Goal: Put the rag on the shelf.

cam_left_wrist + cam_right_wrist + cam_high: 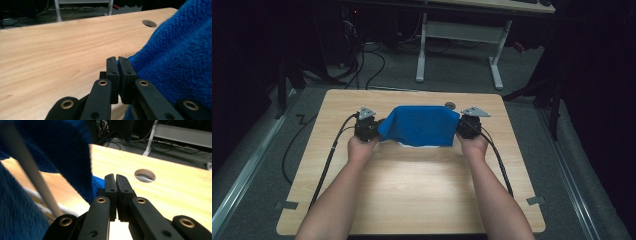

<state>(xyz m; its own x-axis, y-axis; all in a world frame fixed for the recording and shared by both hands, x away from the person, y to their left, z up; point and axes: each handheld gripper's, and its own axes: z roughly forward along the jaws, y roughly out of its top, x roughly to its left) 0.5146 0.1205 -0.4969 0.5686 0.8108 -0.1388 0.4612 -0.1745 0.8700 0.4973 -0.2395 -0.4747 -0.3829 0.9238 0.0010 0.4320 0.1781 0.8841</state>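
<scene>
A blue towel (419, 125) hangs stretched between my two grippers just above the far half of the wooden table (412, 190). My left gripper (377, 126) is shut on the towel's left edge. In the left gripper view the jaws (117, 60) are pressed together, with the towel (180, 55) bulging out to their right. My right gripper (462, 126) is shut on the right edge. In the right gripper view the shut jaws (115, 177) have the towel (62, 152) draping at their left. Something white (422, 146) peeks out below the towel's lower edge.
A round hole (450, 105) sits in the tabletop near the far edge, just behind the towel. Black cables (328, 160) trail from both grippers over the table. Beyond the table stands a white-legged desk (421, 55) with cables on the floor.
</scene>
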